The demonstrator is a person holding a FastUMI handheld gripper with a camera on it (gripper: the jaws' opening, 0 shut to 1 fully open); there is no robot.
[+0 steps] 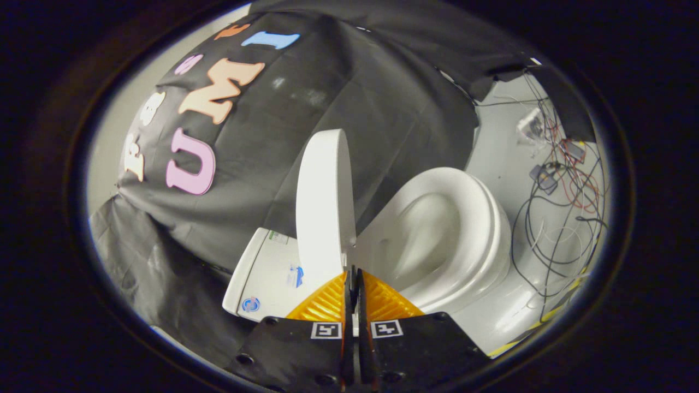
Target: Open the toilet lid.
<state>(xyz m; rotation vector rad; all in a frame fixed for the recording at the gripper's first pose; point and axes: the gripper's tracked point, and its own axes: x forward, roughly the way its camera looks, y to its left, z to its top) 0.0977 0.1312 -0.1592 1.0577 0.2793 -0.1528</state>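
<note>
The white toilet lid [323, 202] is raised and stands edge-on between the tank [265, 275] and the open seat and bowl [448, 234]. My gripper [352, 271] is shut, its orange fingers [327, 303] pressed together with nothing visible between them. The tips sit just short of the lid's hinge end, near where lid, tank and seat meet. Whether they touch the lid I cannot tell.
The white tank carries a few small stickers. A tangle of black and red cables [562, 218] with small electronic boxes lies on the pale floor [502, 158] beyond the bowl. Black cloth wall [349, 87] hangs close behind the toilet.
</note>
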